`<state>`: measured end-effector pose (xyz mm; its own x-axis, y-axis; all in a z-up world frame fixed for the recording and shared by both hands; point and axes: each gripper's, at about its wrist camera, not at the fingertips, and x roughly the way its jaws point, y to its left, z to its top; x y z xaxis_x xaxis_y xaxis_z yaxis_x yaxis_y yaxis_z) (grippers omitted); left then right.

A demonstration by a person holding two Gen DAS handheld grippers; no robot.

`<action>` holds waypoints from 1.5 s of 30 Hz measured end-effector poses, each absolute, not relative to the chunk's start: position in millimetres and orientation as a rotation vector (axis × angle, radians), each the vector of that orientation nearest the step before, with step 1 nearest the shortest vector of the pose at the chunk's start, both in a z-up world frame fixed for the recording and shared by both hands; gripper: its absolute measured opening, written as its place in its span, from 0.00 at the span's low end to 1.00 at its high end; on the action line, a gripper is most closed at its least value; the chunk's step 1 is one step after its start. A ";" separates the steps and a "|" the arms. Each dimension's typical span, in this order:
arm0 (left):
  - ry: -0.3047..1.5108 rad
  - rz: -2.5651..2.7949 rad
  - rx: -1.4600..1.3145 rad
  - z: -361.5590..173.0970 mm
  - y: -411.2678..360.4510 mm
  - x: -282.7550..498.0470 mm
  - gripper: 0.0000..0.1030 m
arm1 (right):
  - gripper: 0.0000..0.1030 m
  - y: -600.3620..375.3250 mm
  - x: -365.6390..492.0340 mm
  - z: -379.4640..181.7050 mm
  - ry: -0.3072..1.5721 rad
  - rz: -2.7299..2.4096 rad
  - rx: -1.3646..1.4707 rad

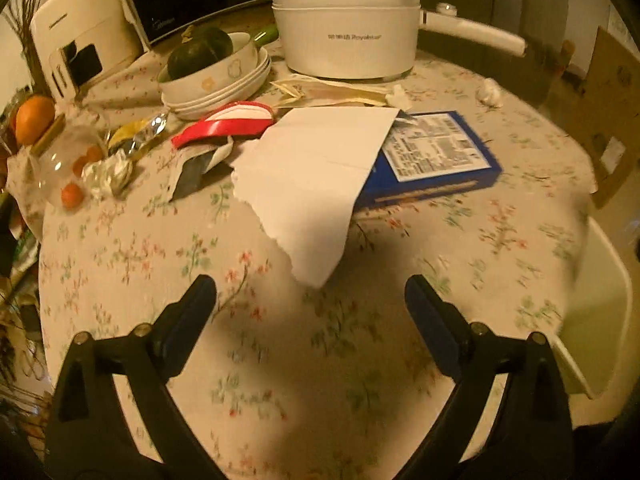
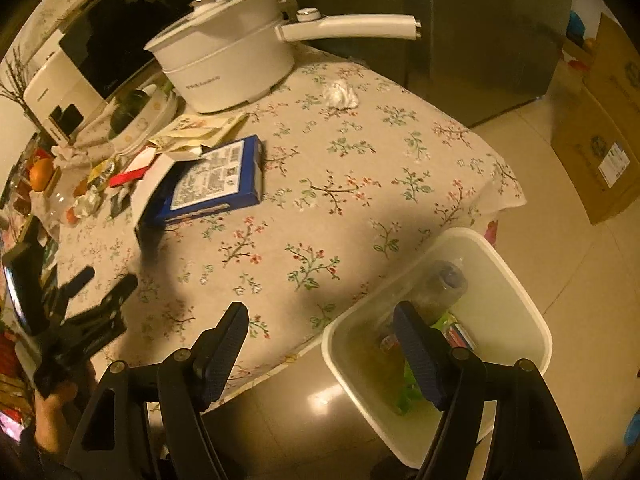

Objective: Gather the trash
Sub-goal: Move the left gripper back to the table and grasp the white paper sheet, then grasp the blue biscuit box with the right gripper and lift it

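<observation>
A torn white sheet of paper point(image 1: 316, 184) lies on the floral-clothed surface point(image 1: 360, 340), its far edge resting over one end of a blue box point(image 1: 436, 160) with a printed label. A crumpled white tissue point(image 2: 340, 94) sits well apart, near the far edge of the surface, and bits of crumpled foil point(image 1: 110, 174) and a red-and-white wrapper point(image 1: 228, 124) lie to the left of the paper.

The left gripper point(image 1: 310, 300) hovers over the cloth just short of the paper's torn tip, its fingers point(image 1: 192, 312) spread wide with nothing between them. The right gripper point(image 2: 320, 336) hangs over the near edge of the surface, its fingers also well apart and empty; one of them reaches over a white bin point(image 2: 516, 280) standing on the floor beside the surface. A clear plastic bottle point(image 2: 440, 284) and some green and red scraps lie inside the bin.

Behind the paper stand a white electric pot point(image 1: 348, 40) with a long handle, stacked bowls point(image 1: 224, 80) holding a dark green squash, and a white appliance point(image 1: 84, 36) at the left.
</observation>
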<state>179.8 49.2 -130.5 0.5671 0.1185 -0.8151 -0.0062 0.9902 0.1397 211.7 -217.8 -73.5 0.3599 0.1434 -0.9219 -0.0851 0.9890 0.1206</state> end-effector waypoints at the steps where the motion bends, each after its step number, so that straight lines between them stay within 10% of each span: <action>1: 0.958 0.085 0.149 -133.8 46.5 185.3 0.92 | 0.74 -218.8 213.0 -76.1 1.198 0.140 0.055; 7: 0.949 0.145 0.174 -147.4 47.7 209.9 0.78 | 0.74 -217.2 219.4 -91.4 1.230 0.110 0.021; 12: 0.979 0.117 0.107 -146.9 49.1 214.8 0.22 | 0.74 -208.1 221.1 -101.3 1.250 0.130 -0.044; 24: 0.991 0.080 -0.126 -111.0 101.5 192.0 0.03 | 0.79 -170.1 240.4 -117.6 1.246 0.234 -0.208; 45: 0.871 0.092 -0.367 -48.8 194.9 132.4 0.01 | 0.86 -57.1 346.9 -112.6 1.106 0.684 -0.403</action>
